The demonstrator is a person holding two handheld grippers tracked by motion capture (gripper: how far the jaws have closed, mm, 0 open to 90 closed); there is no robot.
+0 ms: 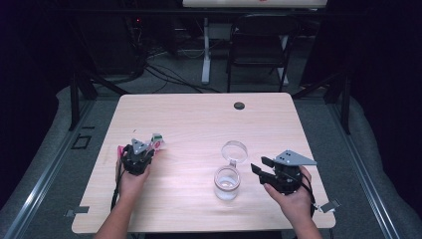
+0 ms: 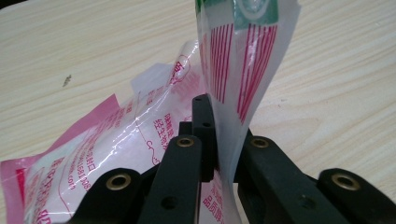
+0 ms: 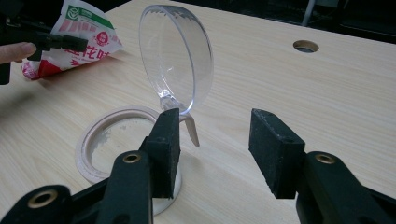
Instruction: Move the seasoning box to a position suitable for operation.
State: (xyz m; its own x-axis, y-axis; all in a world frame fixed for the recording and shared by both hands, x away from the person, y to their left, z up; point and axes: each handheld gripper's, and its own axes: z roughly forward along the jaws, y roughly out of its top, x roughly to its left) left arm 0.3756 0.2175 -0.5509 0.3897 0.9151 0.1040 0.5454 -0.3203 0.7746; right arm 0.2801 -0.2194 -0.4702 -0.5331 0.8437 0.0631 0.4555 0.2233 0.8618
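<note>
The table (image 1: 199, 119) is carrying a jar (image 1: 227, 183) near its front, its clear hinged lid (image 3: 177, 60) standing open. Toward the left edge, a bag (image 2: 140, 140) is lying partly lifted; it looks light, soft and slippery, best taken by its flat top edge. The left gripper (image 2: 219, 154) is pinching that film, angled forward. The right gripper (image 3: 215, 149) is hovering beside the jar, jaws spread.

High view looks down on the table (image 1: 199, 119); both claw views sit close, sharing its top
</note>
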